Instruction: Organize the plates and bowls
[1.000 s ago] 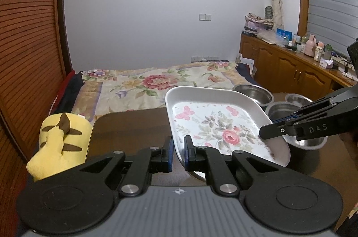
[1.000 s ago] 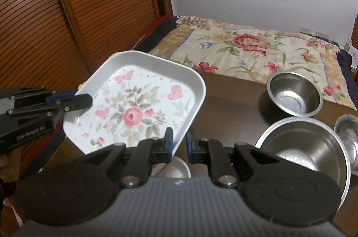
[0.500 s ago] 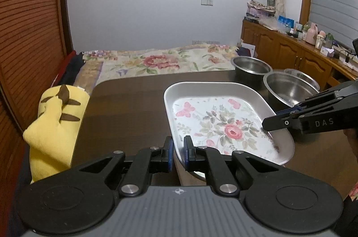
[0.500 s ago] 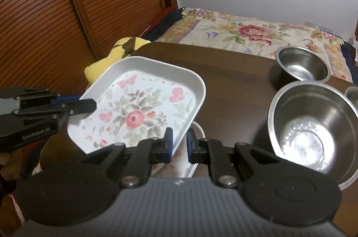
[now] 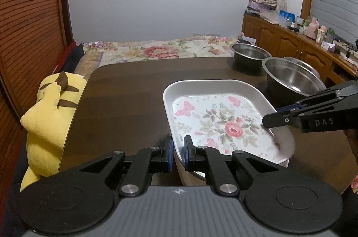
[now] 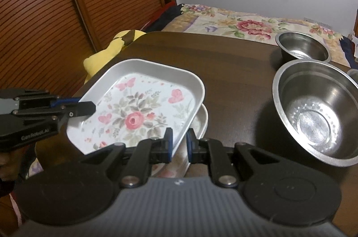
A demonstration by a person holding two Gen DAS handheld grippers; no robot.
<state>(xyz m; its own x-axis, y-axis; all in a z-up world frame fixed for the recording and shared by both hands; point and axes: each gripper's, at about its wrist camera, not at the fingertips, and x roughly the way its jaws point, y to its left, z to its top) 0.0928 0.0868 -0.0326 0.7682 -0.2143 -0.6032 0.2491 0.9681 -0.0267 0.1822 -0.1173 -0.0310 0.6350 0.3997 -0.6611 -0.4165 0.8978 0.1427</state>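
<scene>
I grip the rectangular white floral metal tray (image 6: 143, 102) with left gripper (image 5: 177, 153) and right gripper (image 6: 179, 143), both clamped on its rim | held just above second tray (image 6: 201, 123), near-left of steel bowls (image 6: 313, 114) | risk: uneven release could tilt it askew

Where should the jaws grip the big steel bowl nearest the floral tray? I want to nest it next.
Grip the big steel bowl by its thin rolled rim, on the near edge facing the right gripper, one jaw inside and one outside. It stands upright and open on the table, and its round wall is probably too wide to span.
</scene>
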